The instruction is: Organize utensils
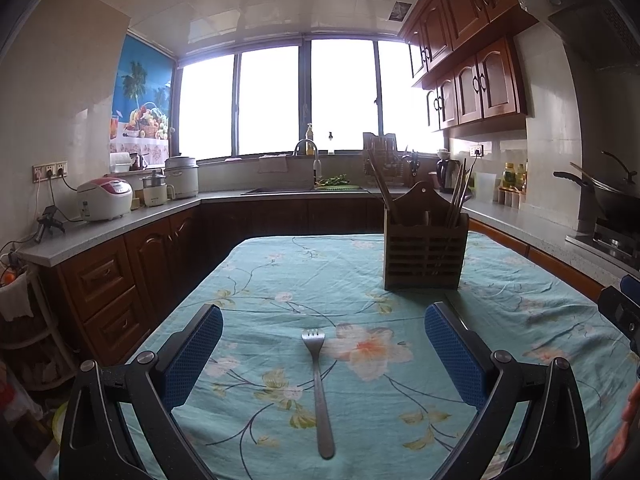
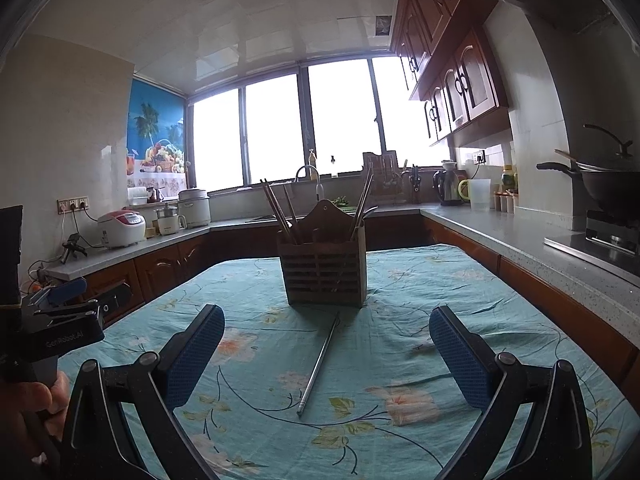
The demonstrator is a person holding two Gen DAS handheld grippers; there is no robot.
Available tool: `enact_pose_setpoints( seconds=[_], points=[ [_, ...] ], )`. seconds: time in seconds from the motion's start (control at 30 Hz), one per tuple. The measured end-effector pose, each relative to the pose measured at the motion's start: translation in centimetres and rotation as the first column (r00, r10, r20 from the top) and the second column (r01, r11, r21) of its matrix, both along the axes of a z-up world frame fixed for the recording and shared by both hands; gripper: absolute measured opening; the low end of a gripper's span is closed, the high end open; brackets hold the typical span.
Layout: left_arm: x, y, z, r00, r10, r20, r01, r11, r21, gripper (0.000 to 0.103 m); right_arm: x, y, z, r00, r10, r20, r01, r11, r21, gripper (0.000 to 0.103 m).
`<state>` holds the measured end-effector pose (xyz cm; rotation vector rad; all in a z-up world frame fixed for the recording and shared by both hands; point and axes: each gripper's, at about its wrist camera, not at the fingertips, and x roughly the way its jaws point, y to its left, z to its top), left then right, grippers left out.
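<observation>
Steel fork (image 1: 318, 390) lies flat on the tabletop (image 1: 520, 320), tines toward 12 o'clock (holder (image 1: 425, 254) at 1 o'clock): lower the released left gripper (image 1: 323, 354) astride its handle, then pinch mid-shaft.

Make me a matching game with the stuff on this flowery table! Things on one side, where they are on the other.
Things:
1. silver metal fork
2. thin metal chopstick
3. brown wooden slatted utensil holder
4. black wok

Places:
A. standing upright on the tablecloth, chopsticks inside
B. on the stove
C. lying flat between the open left gripper's fingers
D. lying flat in front of the holder, between the open right gripper's fingers

Pairs: 1-C, 2-D, 3-A, 4-B
</observation>
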<state>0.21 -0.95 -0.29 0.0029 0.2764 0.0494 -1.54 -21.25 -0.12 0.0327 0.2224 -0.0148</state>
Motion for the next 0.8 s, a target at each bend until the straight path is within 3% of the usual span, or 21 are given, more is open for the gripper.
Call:
enact_pose_setpoints(
  seconds=[0.8],
  points=[
    [-0.27,-0.44,-0.24,1.000,-0.001,0.015,0.001,1.000,0.009,0.102,-0.07,0.10,0.06,1.000,0.005,0.009,-0.005,1.000,0.002,0.103]
  ],
)
